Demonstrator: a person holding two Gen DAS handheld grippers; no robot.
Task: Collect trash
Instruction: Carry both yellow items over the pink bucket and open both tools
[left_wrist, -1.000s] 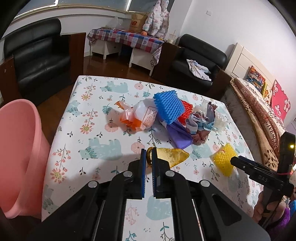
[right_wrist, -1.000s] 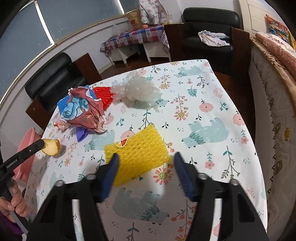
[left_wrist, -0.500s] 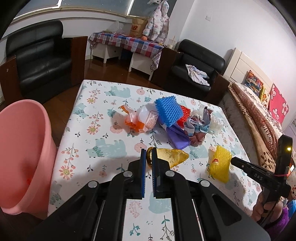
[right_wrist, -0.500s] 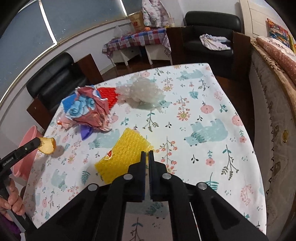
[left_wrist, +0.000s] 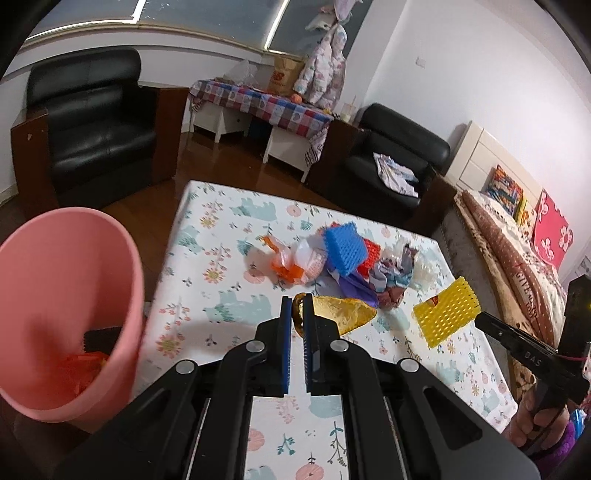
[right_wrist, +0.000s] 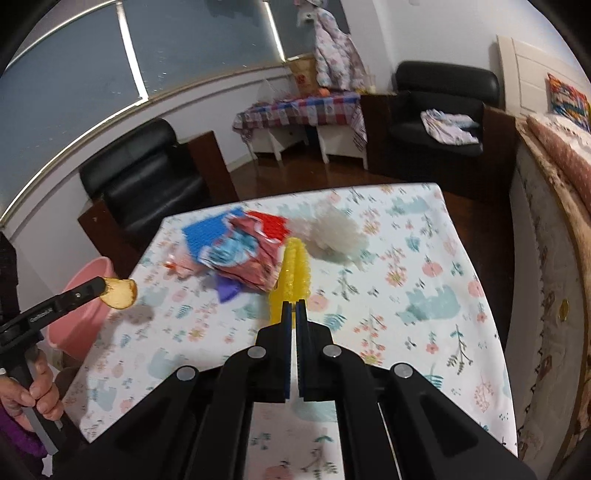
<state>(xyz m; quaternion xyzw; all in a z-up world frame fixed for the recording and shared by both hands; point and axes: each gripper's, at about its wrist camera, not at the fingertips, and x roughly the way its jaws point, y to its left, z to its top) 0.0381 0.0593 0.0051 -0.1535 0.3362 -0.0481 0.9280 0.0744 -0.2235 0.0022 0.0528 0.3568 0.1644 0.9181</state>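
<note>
Yellow foam fruit net (left_wrist: 446, 312), pinched at one edge by the right claw (right_wrist: 294, 309) and lifted clear of the counter (left_wrist: 207, 266), hanging just right of the trash pile at the counter's middle. Seen edge-on from the right wrist view, rising as a narrow yellow strip straight ahead of the blue pads (right_wrist: 285, 321), which are pressed together on it. A small red sticker on the net's near corner.

Left of the net, a golden-yellow crumpled wrapper (left_wrist: 341, 312), clamped by the left claw (left_wrist: 297, 314), its pads squeezed nearly flat on the wrapper's edge; raised off the counter, with its shadow on the cloth below in the right wrist view.

Beyond the net, the pile itself: blue foam net (left_wrist: 345, 249) on top, red foam net (left_wrist: 371, 254) beside it, orange-and-white plastic bag (left_wrist: 295, 262) to the left, purple scrap (left_wrist: 354, 288) and crumpled printed wrapper (left_wrist: 395, 273) nearest, clear plastic wad (right_wrist: 334, 234) on the far right side.

Farther left of the net, off the counter's edge, pink bin (left_wrist: 59, 306) standing on the floor, with orange and dark scraps at its bottom.

A person's hand (right_wrist: 27, 391) gripping the left tool's handle.
</note>
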